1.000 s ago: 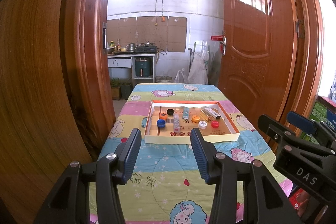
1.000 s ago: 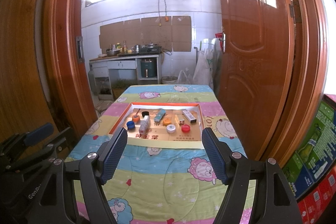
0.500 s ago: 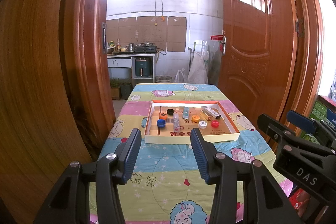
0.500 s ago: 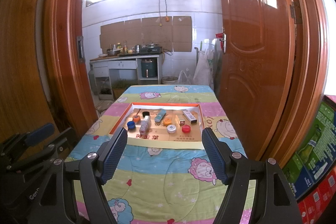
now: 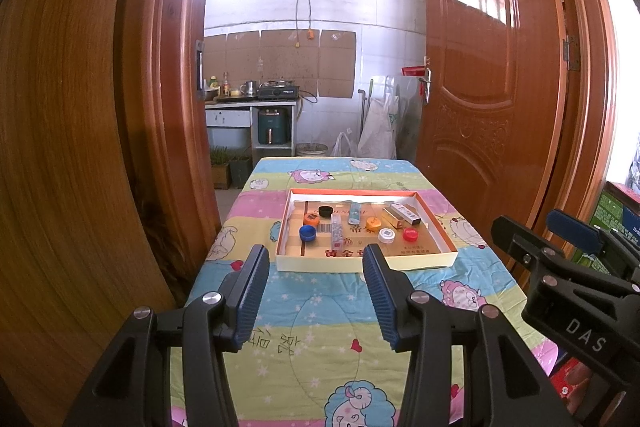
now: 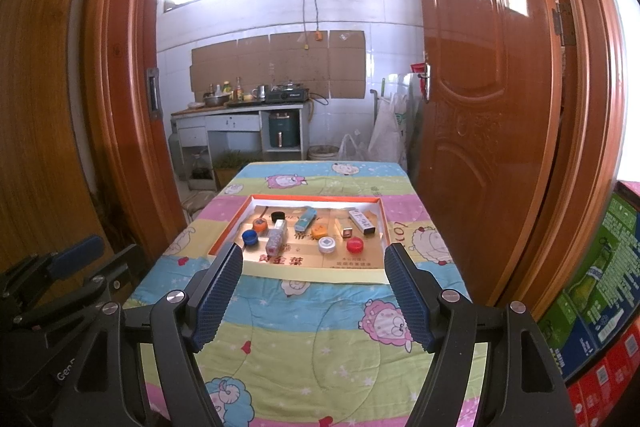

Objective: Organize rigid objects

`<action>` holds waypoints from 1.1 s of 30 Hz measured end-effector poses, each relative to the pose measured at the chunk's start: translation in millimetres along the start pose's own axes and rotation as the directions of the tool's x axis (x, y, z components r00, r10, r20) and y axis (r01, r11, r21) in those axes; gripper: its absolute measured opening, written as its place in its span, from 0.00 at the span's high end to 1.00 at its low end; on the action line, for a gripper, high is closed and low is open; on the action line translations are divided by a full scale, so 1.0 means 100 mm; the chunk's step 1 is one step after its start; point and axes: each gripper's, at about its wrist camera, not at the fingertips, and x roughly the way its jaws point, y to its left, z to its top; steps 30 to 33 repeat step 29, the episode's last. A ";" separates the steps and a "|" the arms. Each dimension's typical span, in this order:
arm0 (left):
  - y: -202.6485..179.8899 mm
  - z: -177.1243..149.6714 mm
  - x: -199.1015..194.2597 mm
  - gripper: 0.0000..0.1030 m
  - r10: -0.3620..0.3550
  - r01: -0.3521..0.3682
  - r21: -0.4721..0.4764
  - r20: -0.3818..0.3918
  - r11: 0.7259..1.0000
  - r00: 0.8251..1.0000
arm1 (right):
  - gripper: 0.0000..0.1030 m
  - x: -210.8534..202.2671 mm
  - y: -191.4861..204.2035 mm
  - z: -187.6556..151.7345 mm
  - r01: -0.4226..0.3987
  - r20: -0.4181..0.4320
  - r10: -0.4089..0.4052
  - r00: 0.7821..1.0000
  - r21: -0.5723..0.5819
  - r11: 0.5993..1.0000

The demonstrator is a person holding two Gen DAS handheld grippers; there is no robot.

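Both the left gripper point(image 5: 316, 259) and right gripper point(image 6: 314, 257) hung spread and empty above the table point(image 5: 320, 327), short of the tray point(image 5: 366, 261) of bottle caps.

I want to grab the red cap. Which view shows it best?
The right wrist view: the red cap sits clear between the open fingers. The left wrist view shows it smaller, off to the right.

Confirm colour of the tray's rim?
Orange on the tray's rim, cream on its outer wall; clearest in the right wrist view.
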 end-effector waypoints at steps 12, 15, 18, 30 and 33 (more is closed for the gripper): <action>0.02 -0.03 0.01 0.53 0.005 -0.005 0.002 0.001 1.000 1.000 | 0.27 0.01 0.00 0.00 0.000 -0.001 0.000 1.000 0.000 1.000; 0.02 -0.03 0.01 0.53 0.004 -0.004 0.002 0.001 1.000 1.000 | 0.27 0.00 0.01 0.00 0.000 -0.003 0.000 1.000 0.000 1.000; 0.02 -0.04 0.01 0.53 0.002 -0.002 0.001 -0.001 1.000 1.000 | 0.27 0.00 0.01 0.00 0.000 -0.002 0.000 1.000 0.000 1.000; 0.05 -0.08 -0.02 0.53 0.029 -0.029 0.003 0.007 1.000 1.000 | 0.27 0.01 0.04 0.00 -0.001 -0.005 0.001 1.000 -0.001 1.000; 0.05 -0.08 -0.02 0.53 0.029 -0.029 0.003 0.007 1.000 1.000 | 0.27 0.01 0.04 0.00 -0.001 -0.005 0.001 1.000 -0.001 1.000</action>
